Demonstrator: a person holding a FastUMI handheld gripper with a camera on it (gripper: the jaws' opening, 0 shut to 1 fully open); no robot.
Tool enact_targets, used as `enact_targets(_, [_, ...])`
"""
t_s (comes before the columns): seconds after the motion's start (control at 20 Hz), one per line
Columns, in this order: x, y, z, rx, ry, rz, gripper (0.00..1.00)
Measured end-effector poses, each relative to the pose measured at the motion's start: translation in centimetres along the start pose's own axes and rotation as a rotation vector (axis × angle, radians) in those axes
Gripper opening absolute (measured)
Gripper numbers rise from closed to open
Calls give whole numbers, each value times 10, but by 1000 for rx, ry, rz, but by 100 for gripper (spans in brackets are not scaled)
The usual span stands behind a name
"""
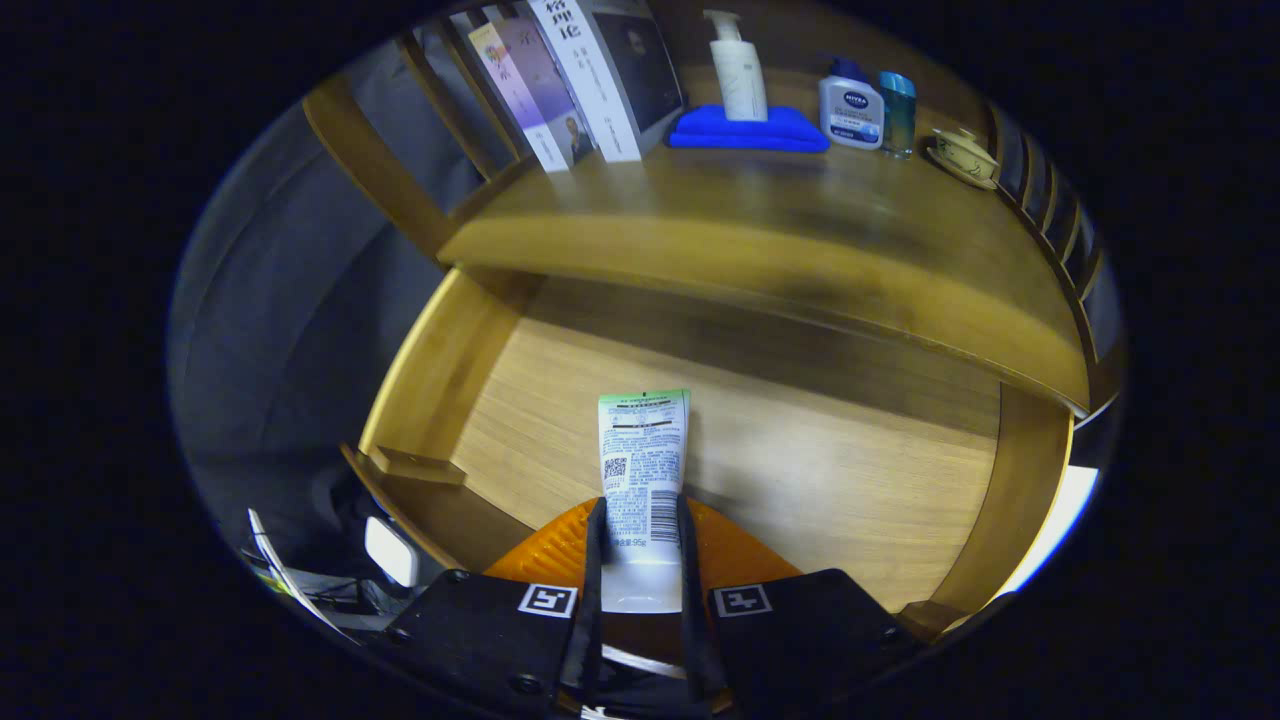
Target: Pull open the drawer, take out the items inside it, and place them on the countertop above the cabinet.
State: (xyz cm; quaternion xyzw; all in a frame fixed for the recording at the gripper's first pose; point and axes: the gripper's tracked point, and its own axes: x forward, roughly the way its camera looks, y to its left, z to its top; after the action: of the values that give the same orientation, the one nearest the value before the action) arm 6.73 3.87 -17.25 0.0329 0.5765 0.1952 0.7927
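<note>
A white tube with printed text and a barcode sticks out forward from between my fingers, its crimped end pointing away from me. My gripper is shut on the tube, both fingers pressing its sides near the cap end. Below and ahead lies the open wooden drawer, its floor bare around the tube. The tube hangs above the drawer floor near its front. The cabinet's countertop runs across just beyond the drawer.
On the countertop stand leaning books, a white pump bottle on a blue folded cloth, a white-and-blue bottle, a teal bottle and a small cup on a saucer. Wooden rails edge both sides of the countertop.
</note>
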Motion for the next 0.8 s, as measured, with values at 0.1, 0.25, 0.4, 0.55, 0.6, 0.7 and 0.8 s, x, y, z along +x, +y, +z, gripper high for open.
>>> enact_targets(0.1, [3,1,-7,12,7,20,36])
enact_targets(0.25, [-2,4,1,43,-19,63,35])
enact_targets(0.4, [-15,6,15,52,-77,81,35])
enact_targets(0.55, [-33,8,30,69,-128,119,35])
enact_targets(0.6, [-42,8,33,73,-145,131,35])
enact_targets(0.7, [-58,6,40,88,-179,147,35])
enact_targets(0.8, [-68,-1,50,104,-217,155,35])
